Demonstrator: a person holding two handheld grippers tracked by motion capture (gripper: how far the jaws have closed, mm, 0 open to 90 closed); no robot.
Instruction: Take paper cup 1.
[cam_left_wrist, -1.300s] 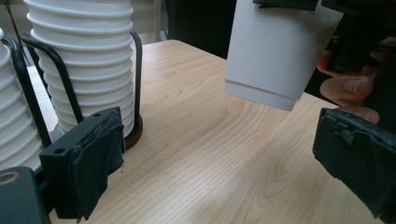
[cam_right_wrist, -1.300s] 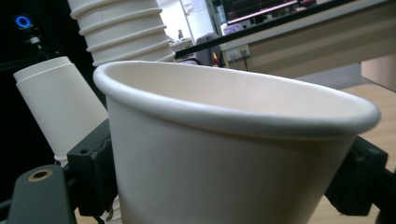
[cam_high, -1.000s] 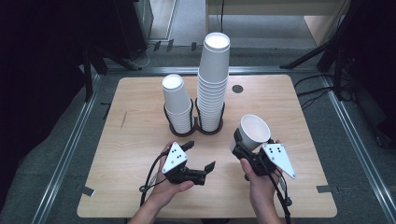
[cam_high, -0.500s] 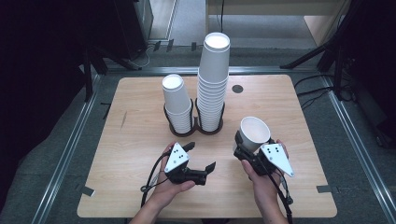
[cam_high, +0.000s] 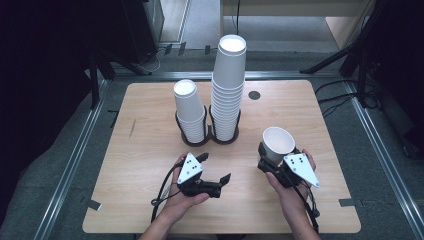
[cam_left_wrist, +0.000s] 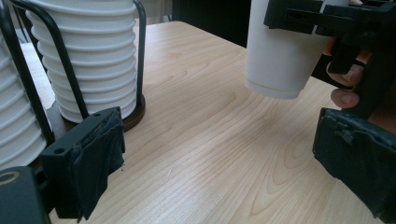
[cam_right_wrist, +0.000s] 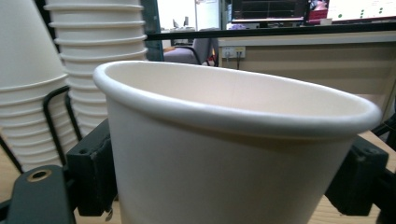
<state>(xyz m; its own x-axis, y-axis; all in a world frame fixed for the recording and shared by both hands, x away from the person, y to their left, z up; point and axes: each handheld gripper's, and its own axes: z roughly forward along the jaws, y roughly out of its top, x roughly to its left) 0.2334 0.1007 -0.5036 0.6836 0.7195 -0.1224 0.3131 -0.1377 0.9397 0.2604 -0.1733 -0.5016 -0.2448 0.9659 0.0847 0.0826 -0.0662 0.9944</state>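
Right gripper (cam_high: 270, 159) clamped on single paper cup (cam_high: 278, 143), jaws pressing its sides; cup upright, slightly tilted, mouth up, bottom just above table (cam_high: 150, 150) near right front edge. Left gripper (cam_high: 215, 175) beside it, jaws spread wide, nothing between them, low over table. Behind: short cup stack (cam_high: 189, 110) and tall cup stack (cam_high: 229, 85) side by side in black wire holder (cam_high: 207, 132), well apart from held cup.
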